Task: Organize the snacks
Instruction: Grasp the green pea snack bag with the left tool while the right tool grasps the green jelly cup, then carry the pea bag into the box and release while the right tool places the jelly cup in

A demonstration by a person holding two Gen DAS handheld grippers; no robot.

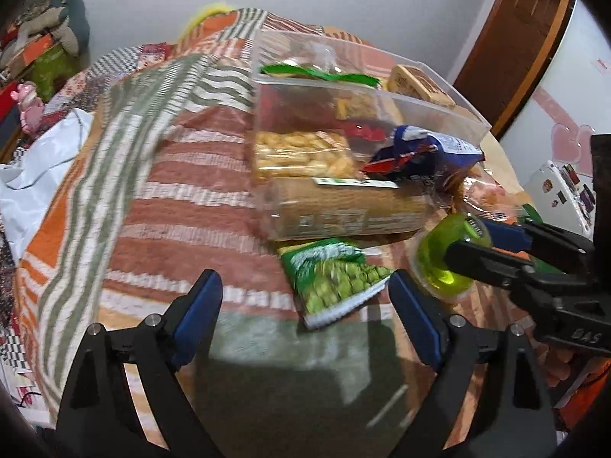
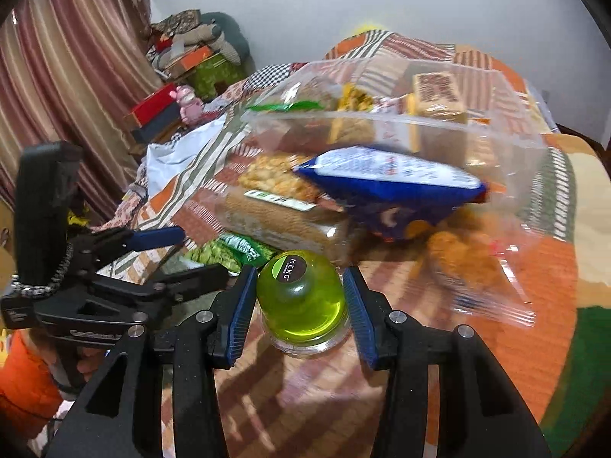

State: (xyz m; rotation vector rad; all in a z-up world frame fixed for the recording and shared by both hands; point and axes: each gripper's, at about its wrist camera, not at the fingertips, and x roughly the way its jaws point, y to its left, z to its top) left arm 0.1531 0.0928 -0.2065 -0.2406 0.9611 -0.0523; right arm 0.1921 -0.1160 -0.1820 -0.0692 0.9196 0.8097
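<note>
Your right gripper spread open around the green jelly cup, contact unclear, clear bin blurred ahead, your left gripper open, pea packet just ahead.

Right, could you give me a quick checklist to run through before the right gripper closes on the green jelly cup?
1. Right gripper open: ok.
2. Green jelly cup between its fingers: ok.
3. Pads touching the cup: cannot tell; a gap shows on each side.
4. Left gripper open and holding nothing: ok.
5. Green pea packet apart from the cup: ok.
6. Room in the clear bin: cannot tell; a blue bag leans on its front.
</note>
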